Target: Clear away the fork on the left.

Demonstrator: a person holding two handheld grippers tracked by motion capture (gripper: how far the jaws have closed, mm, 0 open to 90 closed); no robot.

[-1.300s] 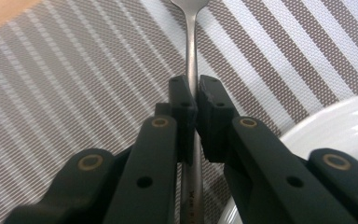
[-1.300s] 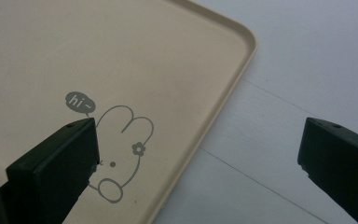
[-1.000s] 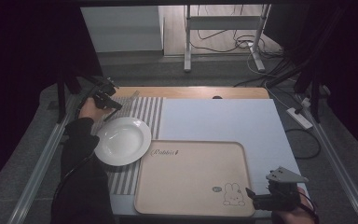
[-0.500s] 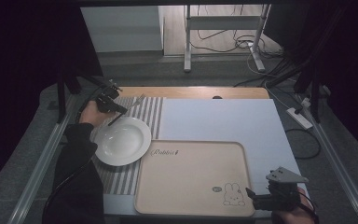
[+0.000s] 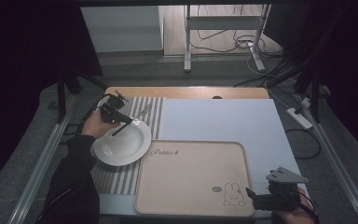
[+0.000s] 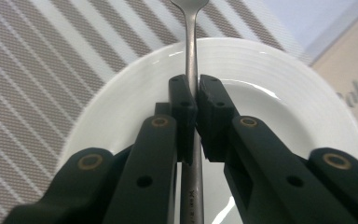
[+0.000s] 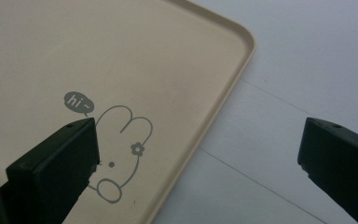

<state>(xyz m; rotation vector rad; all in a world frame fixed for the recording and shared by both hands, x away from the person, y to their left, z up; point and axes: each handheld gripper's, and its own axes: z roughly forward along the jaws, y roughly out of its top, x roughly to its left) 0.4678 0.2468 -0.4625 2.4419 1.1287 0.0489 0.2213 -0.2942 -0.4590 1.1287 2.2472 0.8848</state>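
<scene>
Nearest, the right tongs hang released over the beige tray's corner. Farther off, the left tongs clench a fork above the white plate; next, probably, lower and release it.

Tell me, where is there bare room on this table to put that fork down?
The beige tray is bare apart from its printed rabbit. The pale blue mat behind it is free too. It is crowded at the left, where the left gripper holds the fork over the white plate on the striped placemat.
</scene>
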